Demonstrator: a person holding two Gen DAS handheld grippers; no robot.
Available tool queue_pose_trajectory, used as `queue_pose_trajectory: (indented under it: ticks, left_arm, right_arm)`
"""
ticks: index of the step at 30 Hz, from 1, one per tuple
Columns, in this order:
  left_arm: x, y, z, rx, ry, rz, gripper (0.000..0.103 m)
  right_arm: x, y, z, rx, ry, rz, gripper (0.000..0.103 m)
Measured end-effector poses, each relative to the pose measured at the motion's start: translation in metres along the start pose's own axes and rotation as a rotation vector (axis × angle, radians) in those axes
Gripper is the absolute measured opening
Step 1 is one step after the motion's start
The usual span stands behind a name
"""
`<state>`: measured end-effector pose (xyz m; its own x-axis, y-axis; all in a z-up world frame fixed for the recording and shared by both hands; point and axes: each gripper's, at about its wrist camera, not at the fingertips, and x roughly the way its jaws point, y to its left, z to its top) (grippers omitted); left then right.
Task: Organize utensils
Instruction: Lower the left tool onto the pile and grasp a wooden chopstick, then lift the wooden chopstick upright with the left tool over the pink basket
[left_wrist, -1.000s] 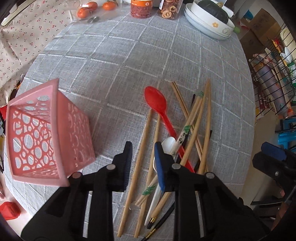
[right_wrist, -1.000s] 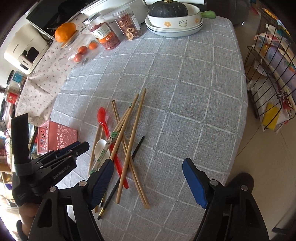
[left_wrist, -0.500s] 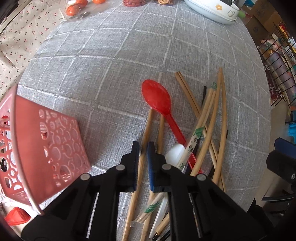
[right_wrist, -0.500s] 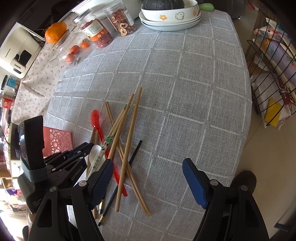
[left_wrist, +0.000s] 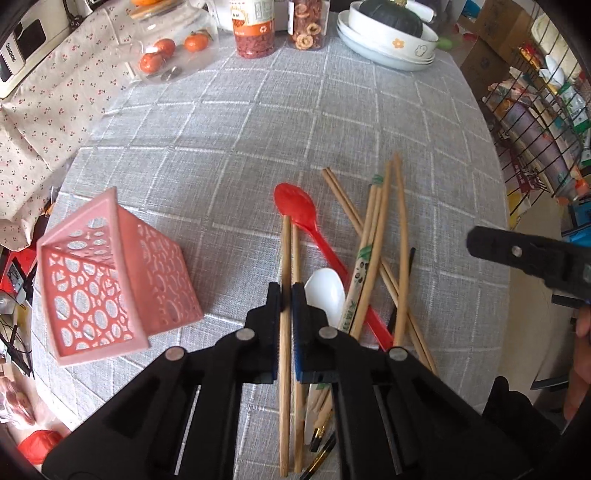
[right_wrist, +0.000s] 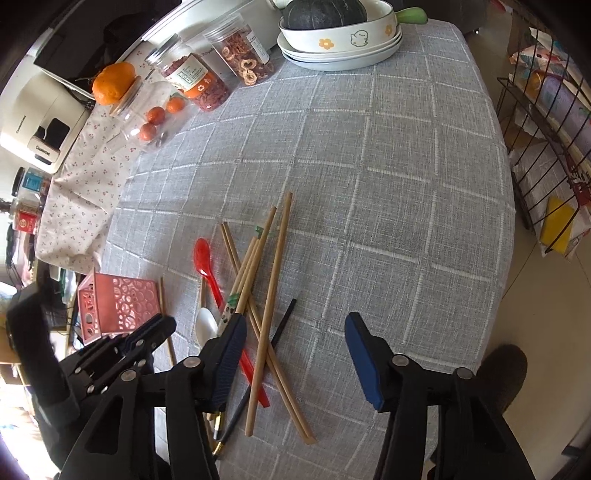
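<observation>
My left gripper (left_wrist: 286, 295) is shut on one wooden chopstick (left_wrist: 284, 258), held just above the grey cloth; the same chopstick (right_wrist: 163, 299) shows beside the left gripper (right_wrist: 155, 328) in the right wrist view. A second chopstick (left_wrist: 296, 243) lies right next to it. The pink perforated basket (left_wrist: 110, 277) lies tipped on its side to the left. A red spoon (left_wrist: 295, 206), a white spoon (left_wrist: 327, 291) and several crossed chopsticks (left_wrist: 380, 240) lie in a pile. My right gripper (right_wrist: 295, 332) hovers over that pile, jaws closing, pads touching nothing.
Jars (right_wrist: 192, 81), a clear box of small oranges (right_wrist: 151, 118) and stacked bowls with a dark squash (right_wrist: 340, 40) stand at the far edge. A black chopstick (right_wrist: 282, 325) lies under the pile. A wire rack (right_wrist: 546, 122) stands beyond the table's right edge.
The left jaws closed around one chopstick and rose with it a little. The right jaws came noticeably closer together while that hand stayed over the pile.
</observation>
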<state>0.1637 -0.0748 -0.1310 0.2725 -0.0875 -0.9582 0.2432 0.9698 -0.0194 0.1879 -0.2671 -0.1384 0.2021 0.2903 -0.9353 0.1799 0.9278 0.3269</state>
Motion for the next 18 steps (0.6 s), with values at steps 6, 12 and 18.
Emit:
queue_pose_trajectory:
  ticks: [6,12,18]
  left_arm:
    - [-0.038,0.0,-0.01,0.013,-0.09,-0.029,0.007]
    - [-0.06,0.008,-0.018,0.022,-0.145,-0.037,0.007]
    - [-0.069,0.02,-0.026,0.011,-0.156,-0.05,0.007]
  right_arm:
    - [0.017,0.001,0.013,0.049,-0.009,0.048,0.028]
    - [0.044,0.009,0.021,0.088,0.007,0.061,0.025]
    - [0.071,0.016,0.024,0.074,0.031,-0.023,0.017]
